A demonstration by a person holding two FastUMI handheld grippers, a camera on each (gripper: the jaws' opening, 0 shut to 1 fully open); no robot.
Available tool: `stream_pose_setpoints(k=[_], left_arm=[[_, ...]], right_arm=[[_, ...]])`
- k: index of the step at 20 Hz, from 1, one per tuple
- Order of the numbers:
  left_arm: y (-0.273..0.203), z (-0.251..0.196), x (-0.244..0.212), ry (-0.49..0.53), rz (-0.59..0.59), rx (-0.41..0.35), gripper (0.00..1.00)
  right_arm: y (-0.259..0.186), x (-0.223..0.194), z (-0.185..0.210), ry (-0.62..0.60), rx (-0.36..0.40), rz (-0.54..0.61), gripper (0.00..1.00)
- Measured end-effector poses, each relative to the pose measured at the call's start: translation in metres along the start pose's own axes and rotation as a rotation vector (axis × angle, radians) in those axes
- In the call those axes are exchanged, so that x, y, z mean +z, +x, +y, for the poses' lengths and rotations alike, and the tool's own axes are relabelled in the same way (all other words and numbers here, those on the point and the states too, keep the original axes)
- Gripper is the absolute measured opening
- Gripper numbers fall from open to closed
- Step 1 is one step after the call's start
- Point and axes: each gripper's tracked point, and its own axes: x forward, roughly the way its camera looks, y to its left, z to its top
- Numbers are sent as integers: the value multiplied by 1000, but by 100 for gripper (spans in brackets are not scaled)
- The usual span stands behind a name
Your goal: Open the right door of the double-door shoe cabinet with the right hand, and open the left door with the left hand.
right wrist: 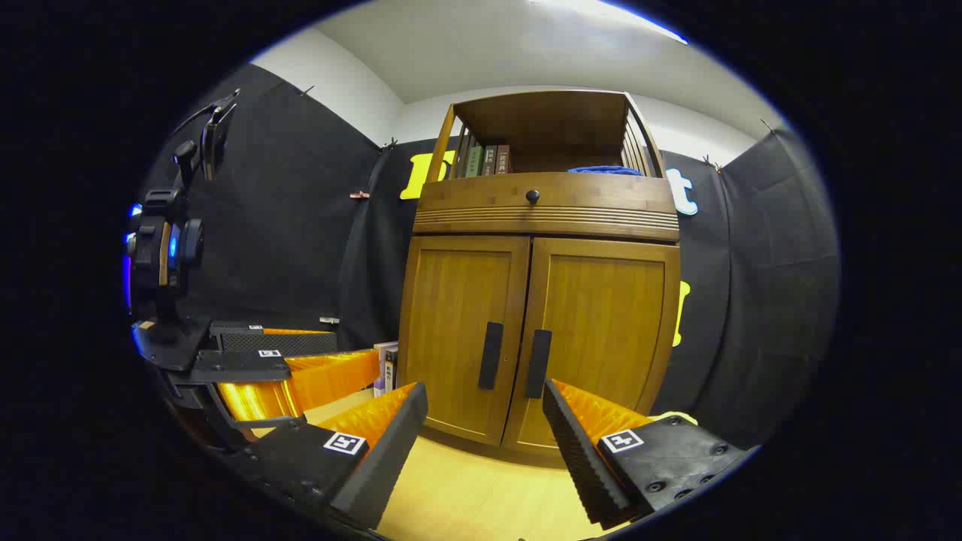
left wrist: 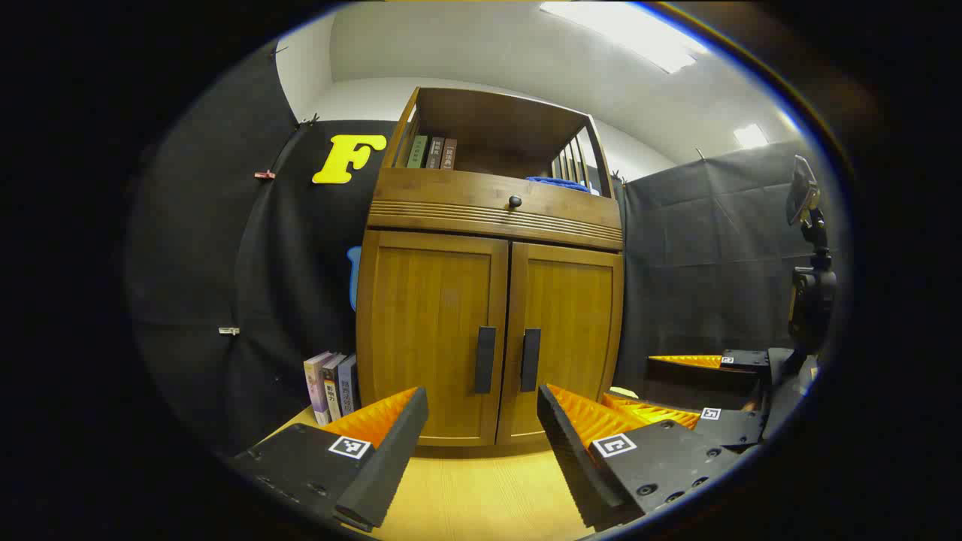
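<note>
A wooden shoe cabinet (left wrist: 488,225) (right wrist: 541,218) stands ahead on a light wooden table, both doors shut. The left door (left wrist: 428,330) (right wrist: 458,330) and right door (left wrist: 571,330) (right wrist: 609,330) each carry a dark vertical handle at the middle seam: left handle (left wrist: 485,360) (right wrist: 491,355), right handle (left wrist: 530,359) (right wrist: 538,364). My left gripper (left wrist: 481,421) is open, a short way in front of the handles, holding nothing. My right gripper (right wrist: 485,421) is open too, also short of the handles. The right gripper (left wrist: 699,391) shows at the right of the left gripper view; the left gripper (right wrist: 285,368) at the left of the right gripper view.
A drawer with a round dark knob (left wrist: 515,201) (right wrist: 532,197) sits above the doors. The open shelf on top holds books (left wrist: 432,152) and a blue cloth (left wrist: 560,182). More books (left wrist: 331,387) stand on the table left of the cabinet. Black cloth walls surround the booth.
</note>
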Motion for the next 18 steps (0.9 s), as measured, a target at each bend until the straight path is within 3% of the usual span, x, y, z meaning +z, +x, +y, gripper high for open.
stream_pose_setpoints(k=[18], left_arm=[[16, -30, 3, 17, -30, -110, 91]], right_arm=[[6, 0, -35, 5, -121, 2, 98]])
